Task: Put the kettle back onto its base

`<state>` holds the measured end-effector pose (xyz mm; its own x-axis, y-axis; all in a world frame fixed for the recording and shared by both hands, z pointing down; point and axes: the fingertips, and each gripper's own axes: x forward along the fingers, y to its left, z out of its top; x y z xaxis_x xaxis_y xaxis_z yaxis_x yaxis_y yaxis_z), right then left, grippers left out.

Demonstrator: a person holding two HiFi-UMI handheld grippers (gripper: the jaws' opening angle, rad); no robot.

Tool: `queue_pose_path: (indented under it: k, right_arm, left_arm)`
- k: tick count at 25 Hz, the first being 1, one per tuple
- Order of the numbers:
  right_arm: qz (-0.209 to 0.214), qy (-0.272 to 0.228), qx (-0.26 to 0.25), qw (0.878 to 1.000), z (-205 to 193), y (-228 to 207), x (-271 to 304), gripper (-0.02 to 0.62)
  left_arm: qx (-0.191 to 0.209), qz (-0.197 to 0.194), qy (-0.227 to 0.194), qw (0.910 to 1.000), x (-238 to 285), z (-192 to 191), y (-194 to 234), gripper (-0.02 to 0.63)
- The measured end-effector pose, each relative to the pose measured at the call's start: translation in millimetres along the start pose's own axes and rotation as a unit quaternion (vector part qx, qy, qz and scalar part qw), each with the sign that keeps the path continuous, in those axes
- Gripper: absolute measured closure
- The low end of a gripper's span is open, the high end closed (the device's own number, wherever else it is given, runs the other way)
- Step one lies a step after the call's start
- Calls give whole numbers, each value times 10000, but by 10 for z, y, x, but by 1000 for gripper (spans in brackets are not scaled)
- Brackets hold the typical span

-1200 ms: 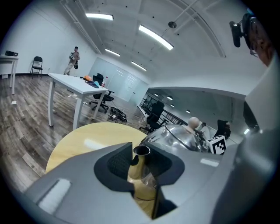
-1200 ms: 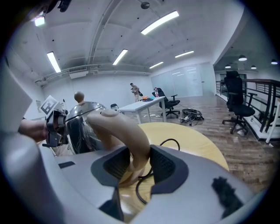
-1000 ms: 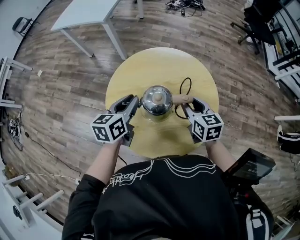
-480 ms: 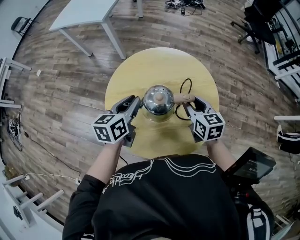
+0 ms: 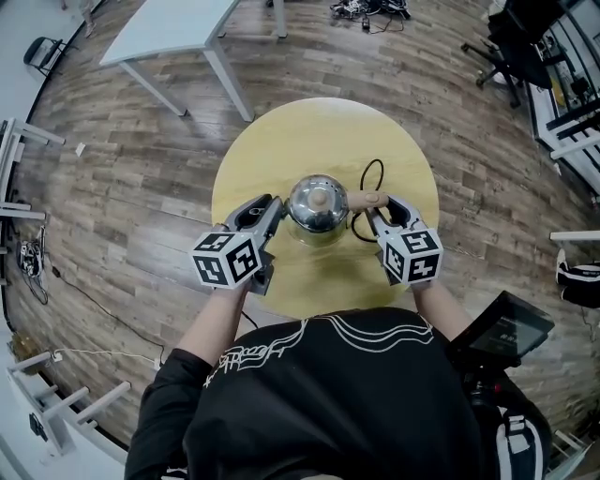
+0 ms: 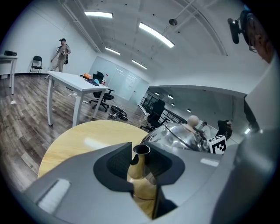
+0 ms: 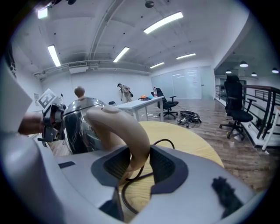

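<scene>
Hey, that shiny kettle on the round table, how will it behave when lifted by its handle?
Likely rigid: the kettle looks like polished metal. Its handle sticks out one side, so it may swing or tilt. The smooth, curved handle might slip in a grip.

One kettle (image 5: 316, 202), one cord (image 5: 372, 174), two claws (image 5: 271, 204) (image 5: 376, 214), two tables (image 5: 281, 150) (image 5: 178, 23).

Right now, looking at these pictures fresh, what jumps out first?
A shiny steel kettle dominates the middle of the round wooden table. The left gripper pinches its spout and the right gripper clamps its tan handle, with a black cord looping just behind.
</scene>
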<state>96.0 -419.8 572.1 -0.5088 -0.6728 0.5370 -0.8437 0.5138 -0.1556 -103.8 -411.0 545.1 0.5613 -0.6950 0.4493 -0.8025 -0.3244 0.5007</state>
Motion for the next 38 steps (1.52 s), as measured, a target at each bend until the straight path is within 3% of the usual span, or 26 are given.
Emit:
queue_pose_path:
  k: [5, 8, 12, 17, 21, 25, 31, 34, 36, 38]
  right_arm:
    - [0, 207, -3, 9998, -77, 10, 65, 451]
    - [128, 332, 282, 9990, -176, 26, 40, 451]
    - [-2, 334, 573, 9978, -261, -39, -69, 430]
    - [-111, 201, 632, 9977, -282, 78, -346, 428]
    - [15, -73, 581, 9983, -190, 402, -642, 428]
    - [509, -203, 498, 9973, -139, 932, -1035, 430]
    - [1204, -633, 395, 9899, 11, 1720, -1846, 431]
    - [1321, -938, 168, 9867, 86, 2032, -2250, 534]
    - [1282, -1024, 185, 9863, 83, 2180, -2452, 570]
    - [1191, -1007, 307, 9873, 32, 2297, -2594, 586]
  left_arm:
    - [-314, -105, -294, 9990, 28, 3, 53, 516]
    - [-368, 20, -380, 9986, -3, -23, 113, 451]
    - [-281, 75, -451, 9986, -106, -130, 172, 365]
    - [-265, 149, -633, 9975, -442, -262, 169, 354]
    - [-180, -120, -658, 9976, -726, -341, -49, 356]
    - [21, -677, -686, 9953, -1107, -392, -505, 359]
    - [714, -1511, -701, 9834, -1819, -495, -1343, 444]
    - [1056, -1790, -744, 9753, -2158, -578, -1685, 533]
    - [1310, -1896, -838, 9695, -2392, -616, -1867, 597]
    - [1487, -2002, -874, 9645, -2613, -663, -2021, 600]
